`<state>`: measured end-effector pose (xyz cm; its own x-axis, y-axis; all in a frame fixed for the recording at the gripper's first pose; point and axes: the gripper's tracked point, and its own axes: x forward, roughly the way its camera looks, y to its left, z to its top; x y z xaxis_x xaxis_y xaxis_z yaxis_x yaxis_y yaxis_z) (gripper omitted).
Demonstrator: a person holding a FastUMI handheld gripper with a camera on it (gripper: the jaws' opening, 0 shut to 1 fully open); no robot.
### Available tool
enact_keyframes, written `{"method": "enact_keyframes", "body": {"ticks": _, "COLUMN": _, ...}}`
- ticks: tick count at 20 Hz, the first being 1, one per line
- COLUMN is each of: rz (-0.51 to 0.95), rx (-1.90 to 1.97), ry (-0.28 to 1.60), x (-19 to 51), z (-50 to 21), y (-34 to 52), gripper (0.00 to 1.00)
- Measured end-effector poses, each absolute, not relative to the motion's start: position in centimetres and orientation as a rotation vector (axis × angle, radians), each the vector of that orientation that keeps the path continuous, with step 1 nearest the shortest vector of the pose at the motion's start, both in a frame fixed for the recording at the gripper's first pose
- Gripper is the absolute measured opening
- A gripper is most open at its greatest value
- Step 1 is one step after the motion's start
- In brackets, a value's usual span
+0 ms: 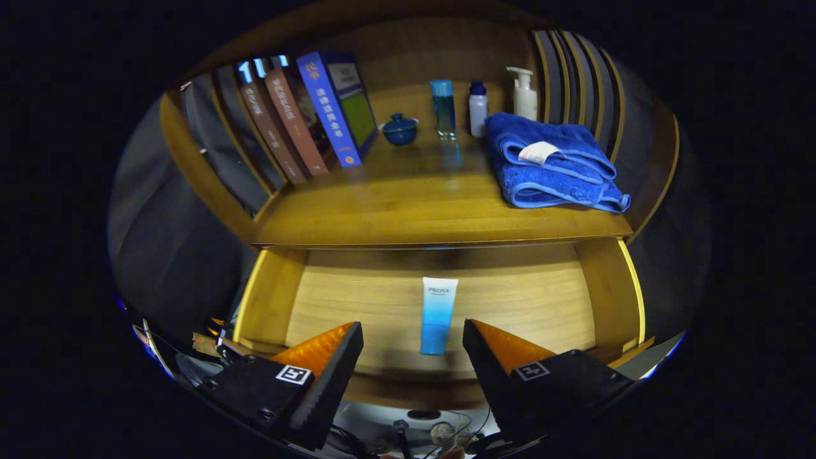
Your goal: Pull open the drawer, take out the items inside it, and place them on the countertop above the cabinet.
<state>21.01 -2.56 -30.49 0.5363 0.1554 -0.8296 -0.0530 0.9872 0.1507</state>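
The drawer (440,299) stands pulled open below the desk (433,210), so step 1 of the task looks done. 1 item shows inside it: a tube (438,315) lying flat on the drawer floor, its length running from 12 to 6 o'clock, near the drawer's front edge. The gripper (413,338) hovers at the drawer's front with its fingers spread wide and grasping nothing; the tube's lower end sits in the gap between the fingertips, touching neither. On the desk, a folded blue towel (551,162) lies at 2 o'clock from the tube, 3 bottles (478,108) and a small lidded pot (400,129) stand toward 12 o'clock, and leaning books (306,108) sit at 10 o'clock. Left to do, by my reading: close on the tube, lift it out, and set it on the bare middle of the desk.
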Motion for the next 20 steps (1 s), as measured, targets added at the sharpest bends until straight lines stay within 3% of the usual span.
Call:
{"method": "enact_keyframes", "body": {"ticks": 4, "rz": 0.043, "rx": 0.065, "ry": 1.068, "x": 22.7, "z": -33.5, "y": -4.1, "gripper": 0.99}}
{"method": "enact_keyframes", "body": {"ticks": 11, "rz": 0.025, "rx": -0.065, "ry": 1.243, "x": 22.2, "z": -38.8, "y": -4.1, "gripper": 0.99}}
{"method": "enact_keyframes", "body": {"ticks": 18, "rz": 0.006, "rx": -0.076, "ry": 1.372, "x": 21.3, "z": -42.0, "y": -2.8, "gripper": 0.83}}
{"method": "enact_keyframes", "body": {"ticks": 20, "rz": 0.003, "rx": -0.081, "ry": 1.400, "x": 21.1, "z": -42.5, "y": -2.9, "gripper": 0.69}}
